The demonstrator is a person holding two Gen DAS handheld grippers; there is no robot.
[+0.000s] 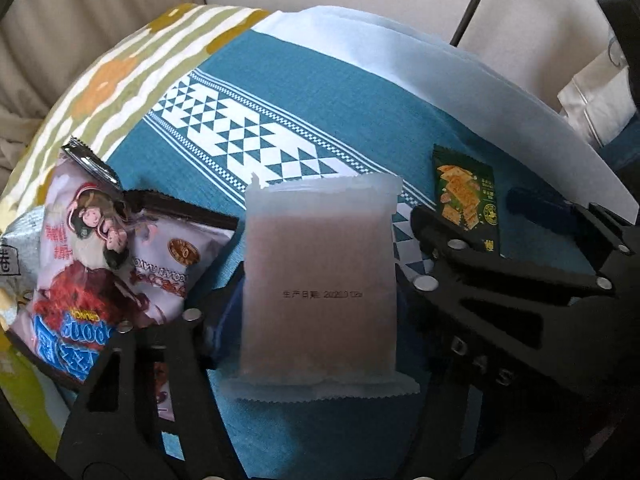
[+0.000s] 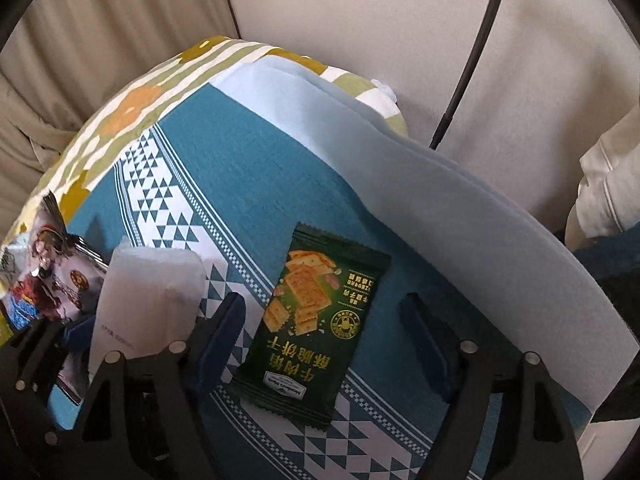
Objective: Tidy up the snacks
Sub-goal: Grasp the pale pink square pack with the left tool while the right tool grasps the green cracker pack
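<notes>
A frosted white snack packet [image 1: 320, 240] stands between the fingers of my left gripper [image 1: 320, 292], which is shut on it with a pad against each side. The same white packet [image 2: 148, 296] shows at the left of the right wrist view, tilted up off the cloth. A dark green cracker packet [image 2: 316, 320] lies flat on the teal cloth [image 2: 240, 160]. My right gripper [image 2: 324, 332] straddles it, open, with a gap at the right pad. The green packet [image 1: 468, 200] also appears at the right of the left wrist view.
A purple chocolate snack bag [image 1: 120, 248] lies left of the white packet, with other wrappers beside it. A pale blue sheet [image 2: 440, 200] overlaps the cloth's far right side. A floral cover [image 2: 132, 108] borders the cloth. Beige cushions and a black cable [image 2: 472, 48] stand behind.
</notes>
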